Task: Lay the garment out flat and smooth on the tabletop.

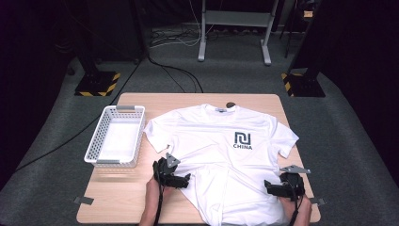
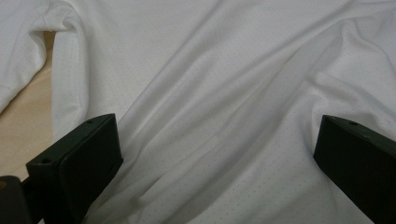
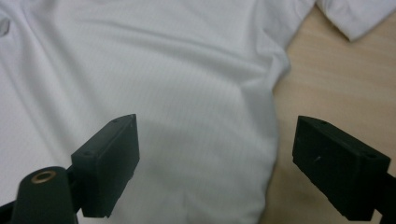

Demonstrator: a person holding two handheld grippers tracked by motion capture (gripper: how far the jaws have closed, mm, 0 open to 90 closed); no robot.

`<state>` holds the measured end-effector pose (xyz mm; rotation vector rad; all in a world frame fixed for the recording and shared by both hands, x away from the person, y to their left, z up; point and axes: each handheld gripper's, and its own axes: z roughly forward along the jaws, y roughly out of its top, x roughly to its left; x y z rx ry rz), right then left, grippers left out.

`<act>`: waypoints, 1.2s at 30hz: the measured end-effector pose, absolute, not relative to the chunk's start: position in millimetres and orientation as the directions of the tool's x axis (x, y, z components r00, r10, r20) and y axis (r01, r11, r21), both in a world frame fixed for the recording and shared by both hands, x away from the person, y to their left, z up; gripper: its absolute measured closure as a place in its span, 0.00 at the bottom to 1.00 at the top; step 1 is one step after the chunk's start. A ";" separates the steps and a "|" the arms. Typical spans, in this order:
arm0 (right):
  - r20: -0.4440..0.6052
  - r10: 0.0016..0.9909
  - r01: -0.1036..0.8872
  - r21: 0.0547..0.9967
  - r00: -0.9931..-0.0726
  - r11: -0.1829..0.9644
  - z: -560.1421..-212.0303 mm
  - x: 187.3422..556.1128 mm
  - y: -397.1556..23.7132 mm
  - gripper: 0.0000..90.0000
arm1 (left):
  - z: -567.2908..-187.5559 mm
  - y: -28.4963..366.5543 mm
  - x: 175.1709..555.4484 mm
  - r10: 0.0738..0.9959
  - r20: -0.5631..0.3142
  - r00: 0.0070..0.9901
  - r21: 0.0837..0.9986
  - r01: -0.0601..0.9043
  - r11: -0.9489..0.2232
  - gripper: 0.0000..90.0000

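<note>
The shirt (image 1: 221,150) lies flat and unfolded on the desk (image 1: 141,101), front up. Left gripper (image 1: 181,180) and right gripper (image 1: 277,188) hover spread at its lower part; folding has barely begun.

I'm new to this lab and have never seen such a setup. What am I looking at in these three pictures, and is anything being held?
A person stands at a wooden table and holds a hand tool with two black jaws in each hand. The high view looks down from above: the left gripper and the right gripper sit at the near edge of a white T-shirt, which lies spread out, print up. A white basket stands beside the shirt on the left.

The other two pictures come from cameras riding on the tools, looking along their jaws. In the left gripper view, the left gripper has its jaws wide apart over wrinkled cloth. In the right gripper view, the right gripper is also open, over the shirt's side edge. Nothing is held.
</note>
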<state>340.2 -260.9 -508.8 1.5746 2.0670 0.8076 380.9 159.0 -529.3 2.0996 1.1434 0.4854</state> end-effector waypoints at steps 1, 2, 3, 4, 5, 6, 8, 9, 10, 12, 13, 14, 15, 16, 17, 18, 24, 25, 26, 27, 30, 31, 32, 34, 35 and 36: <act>0.022 0.960 0.714 0.674 -0.278 0.191 -510.7 345.7 -261.2 0.16 | -529.3 159.0 380.9 0.840 -0.001 0.543 0.720 0.583 -0.376 0.00; 0.020 0.959 0.711 0.676 -0.282 0.194 -513.6 352.0 -261.1 0.16 | -529.2 158.9 380.6 0.839 0.003 0.544 0.721 0.581 -0.379 0.01; 0.017 0.958 0.711 0.674 -0.285 0.200 -515.5 355.4 -261.1 0.15 | -529.1 158.8 380.5 0.839 0.004 0.544 0.721 0.580 -0.380 0.01; 0.008 0.958 0.715 0.667 -0.285 0.207 -517.7 358.8 -260.7 0.13 | -529.1 158.8 380.5 0.839 0.004 0.544 0.721 0.580 -0.380 0.01; 0.003 0.957 0.707 0.674 -0.290 0.213 -519.4 360.6 -261.2 0.11 | -529.1 158.8 380.4 0.838 0.003 0.546 0.721 0.579 -0.380 0.01; 0.008 0.956 0.700 0.683 -0.293 0.209 -520.7 361.3 -262.2 0.11 | -529.0 158.9 380.1 0.837 0.004 0.548 0.722 0.578 -0.382 0.01; 0.008 0.953 0.682 0.701 -0.302 0.210 -523.3 361.3 -265.1 0.08 | -528.8 160.3 379.9 0.833 0.001 0.553 0.724 0.574 -0.382 0.01; 0.010 0.953 0.669 0.714 -0.303 0.205 -525.1 360.7 -266.9 0.07 | -528.7 161.8 379.5 0.834 -0.003 0.551 0.728 0.573 -0.376 0.01; 0.009 0.953 0.663 0.721 -0.301 0.203 -526.0 360.4 -268.7 0.07 | -527.7 163.8 378.8 0.834 -0.014 0.551 0.730 0.576 -0.368 0.02; 0.010 0.952 0.661 0.722 -0.306 0.205 -526.3 361.8 -269.8 0.07 | -522.4 165.2 374.8 0.837 -0.016 0.547 0.738 0.571 -0.360 0.04; 0.009 0.951 0.660 0.722 -0.309 0.208 -526.4 362.9 -269.9 0.07 | -519.0 165.4 372.5 0.836 -0.016 0.549 0.746 0.563 -0.356 0.05; 0.010 0.950 0.659 0.722 -0.313 0.210 -526.4 363.8 -270.2 0.07 | -514.1 164.5 369.0 0.833 -0.020 0.553 0.759 0.551 -0.347 0.06; 0.008 0.948 0.655 0.724 -0.319 0.215 -526.6 365.2 -270.9 0.07 | -509.6 161.7 365.5 0.828 -0.028 0.560 0.770 0.540 -0.339 0.07; 0.008 0.948 0.655 0.725 -0.318 0.214 -526.6 366.3 -271.2 0.07 | -505.7 157.9 362.3 0.819 -0.034 0.572 0.780 0.527 -0.336 0.07; 0.009 0.948 0.654 0.726 -0.318 0.212 -526.7 366.7 -271.2 0.07 | -502.6 153.3 359.6 0.810 -0.047 0.584 0.792 0.517 -0.326 0.08; 0.010 0.949 0.654 0.727 -0.315 0.210 -526.8 366.6 -271.1 0.07 | -500.5 148.0 357.5 0.798 -0.060 0.599 0.797 0.510 -0.323 0.09; 0.009 0.949 0.649 0.731 -0.316 0.210 -527.0 365.7 -270.9 0.08 | -506.4 107.1 362.4 0.773 -0.031 0.633 0.758 0.519 -0.395 0.21; 0.009 0.948 0.649 0.731 -0.317 0.210 -527.0 365.7 -270.9 0.08 | -508.7 103.1 364.5 0.777 -0.031 0.629 0.752 0.527 -0.397 0.28; 0.009 0.948 0.648 0.732 -0.319 0.211 -527.0 365.6 -270.9 0.09 | -511.1 99.9 366.4 0.783 -0.036 0.621 0.744 0.539 -0.394 0.36; 0.009 0.947 0.647 0.732 -0.321 0.213 -526.9 365.5 -270.8 0.09 | -513.0 97.8 367.9 0.786 -0.036 0.617 0.735 0.549 -0.397 0.39; 0.009 0.946 0.646 0.733 -0.324 0.214 -526.9 365.5 -270.7 0.09 | -515.6 96.4 369.2 0.787 -0.039 0.616 0.724 0.560 -0.403 0.45; 0.009 0.946 0.646 0.733 -0.324 0.214 -526.9 365.5 -270.7 0.10 | -516.5 96.5 369.7 0.784 -0.045 0.620 0.719 0.564 -0.405 0.48; 0.008 0.946 0.646 0.733 -0.324 0.215 -526.9 365.6 -270.7 0.10 | -517.6 96.6 370.4 0.783 -0.050 0.620 0.718 0.567 -0.403 0.52; 0.008 0.947 0.646 0.733 -0.322 0.214 -526.9 365.7 -270.7 0.10 | -517.8 99.4 371.4 0.785 -0.039 0.618 0.724 0.559 -0.403 0.61; 0.009 0.947 0.646 0.733 -0.321 0.212 -526.9 365.6 -270.7 0.10 | -518.0 101.5 371.6 0.783 -0.041 0.620 0.728 0.555 -0.402 0.67; 0.009 0.948 0.646 0.733 -0.319 0.211 -526.9 365.6 -270.7 0.10 | -518.7 104.1 371.4 0.783 -0.046 0.621 0.732 0.554 -0.396 0.73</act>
